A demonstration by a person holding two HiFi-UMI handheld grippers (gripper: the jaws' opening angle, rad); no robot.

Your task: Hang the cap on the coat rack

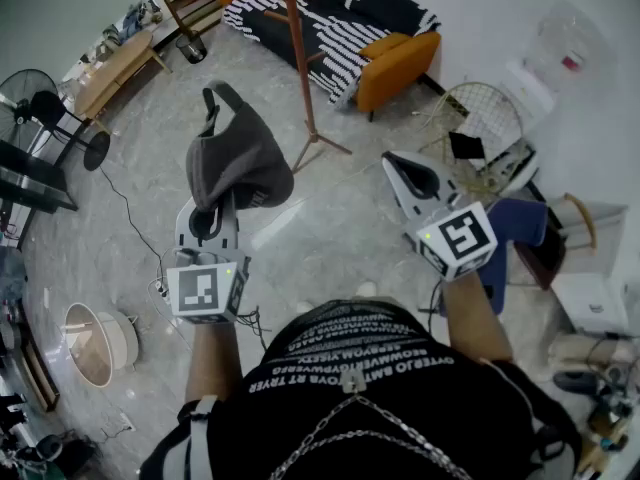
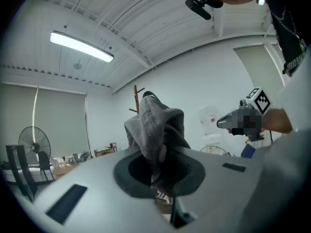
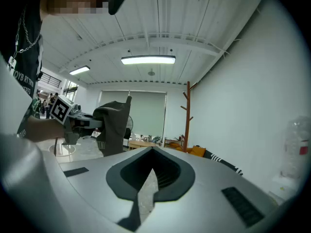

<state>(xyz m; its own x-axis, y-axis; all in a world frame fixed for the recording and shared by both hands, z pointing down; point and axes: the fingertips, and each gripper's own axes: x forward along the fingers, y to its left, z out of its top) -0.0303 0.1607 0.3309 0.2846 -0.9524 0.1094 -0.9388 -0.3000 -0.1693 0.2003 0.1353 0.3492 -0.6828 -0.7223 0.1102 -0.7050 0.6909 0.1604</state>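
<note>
**Position.** The left gripper [image 1: 215,211] has its jaws closed almost fully on a fold of the grey cap [image 1: 235,158]. The cap is raised in front of the person and droops limp over the jaw tips. The right gripper [image 1: 397,168] has its jaws together with nothing between them, and it is held apart to the side. The wooden coat rack [image 1: 300,58] stands on the floor ahead, well apart from the cap and in front of the striped sofa [image 1: 340,13]. We judge that the hanging step has not begun.

**What could go wrong.**
- The grip takes only a bunched fold of soft cloth, so a quick swing toward the rack could pull the fold out and drop the cap.
- The cap hangs collapsed, with no opening or strap clearly presented. It may slide off a peg rather than catch on it.
- The rack is a slender pole on thin splayed feet, and in our judgement a sideways push from the gripper could rock or tip it.
- A cable [image 1: 130,213] trails across the floor to the left and is a trip risk on the approach.

**Markings.**
- The marker cubes [image 1: 458,236] carry only black-and-white square patterns.
- The person's black shirt [image 1: 370,363] bears lines of white capitals, seen inverted, which we cannot read reliably.
- A small pale print on the cap near the left jaws is too blurred to read.
</note>
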